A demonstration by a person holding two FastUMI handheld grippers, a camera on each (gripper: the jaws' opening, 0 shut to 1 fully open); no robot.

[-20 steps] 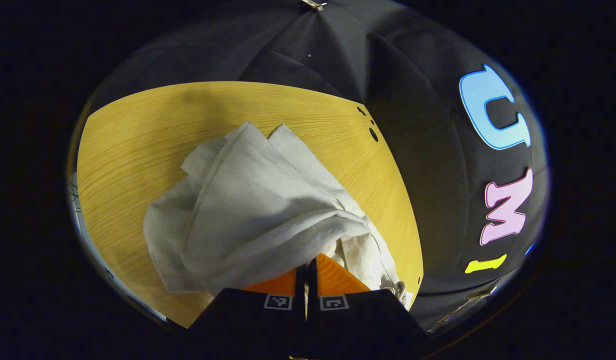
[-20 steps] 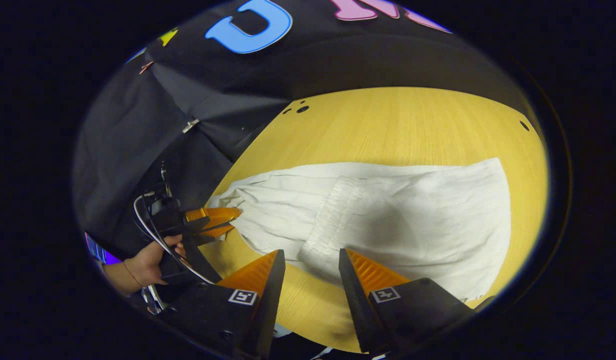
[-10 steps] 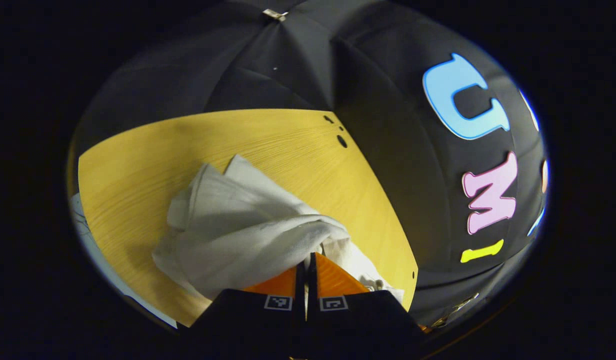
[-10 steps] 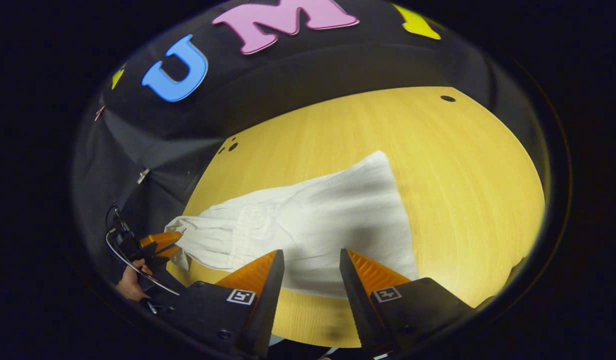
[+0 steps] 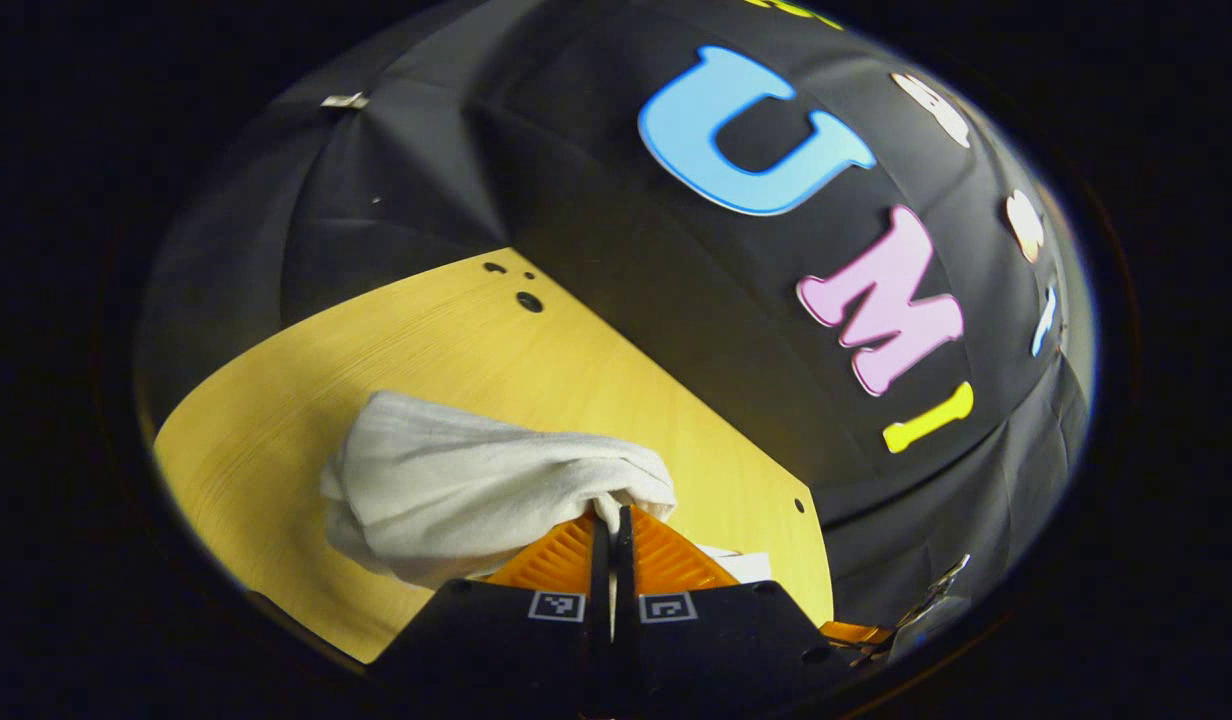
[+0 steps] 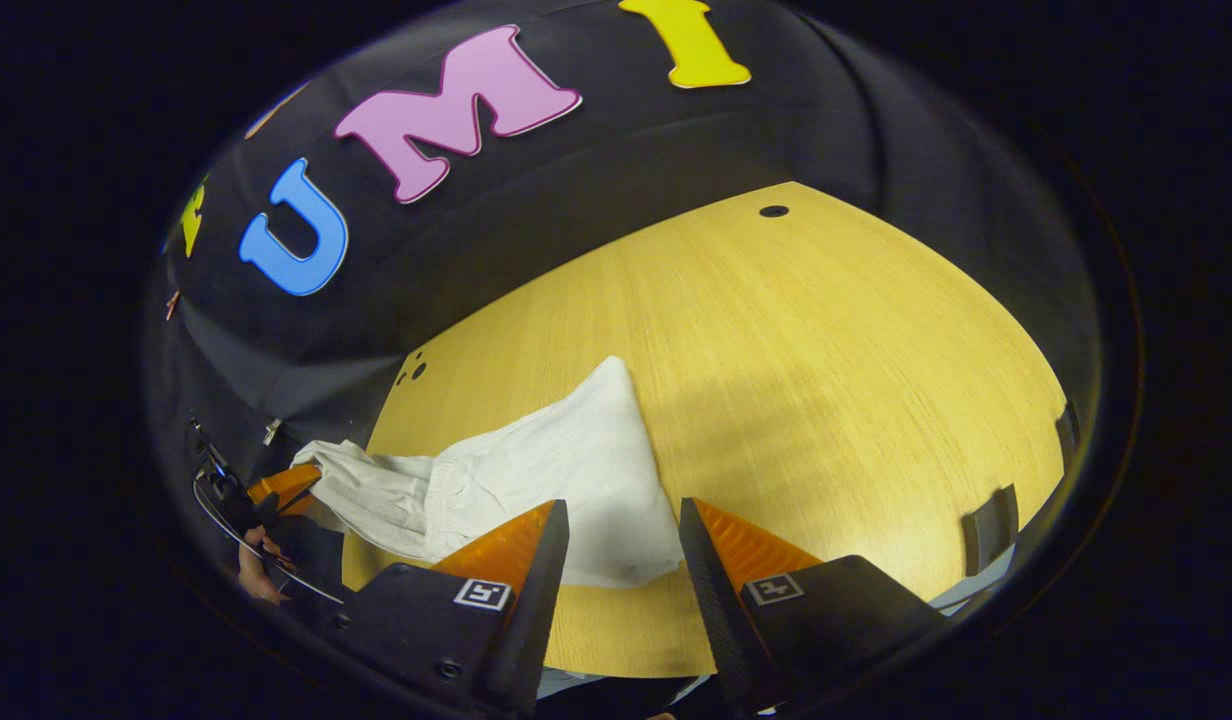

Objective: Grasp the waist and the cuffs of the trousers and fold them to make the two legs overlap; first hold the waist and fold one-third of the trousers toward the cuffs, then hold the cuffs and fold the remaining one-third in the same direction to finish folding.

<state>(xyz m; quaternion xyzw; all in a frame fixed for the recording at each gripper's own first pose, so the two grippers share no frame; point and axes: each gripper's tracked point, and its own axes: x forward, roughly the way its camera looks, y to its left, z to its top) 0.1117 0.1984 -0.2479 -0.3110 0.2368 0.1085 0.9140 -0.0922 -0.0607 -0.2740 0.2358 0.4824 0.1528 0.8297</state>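
In the left gripper view we see our left tongs [image 5: 613, 520] closed tight on a bunched edge of the white, crinkled cloth trousers [image 5: 466, 490], both fingers pressing the fabric between them. The trousers drape away from the tongs in a rumpled heap onto the yellow wood-grain table [image 5: 396, 345].

In the right gripper view our right tongs [image 6: 621, 525] stand open with nothing between the fingers, hovering just above the near edge of the trousers [image 6: 566, 470]. There the cloth lies across the left part of the table [image 6: 826, 360] and stretches off the table edge to the left tongs [image 6: 288, 487], held by a hand [image 6: 256, 575] we see only partly.
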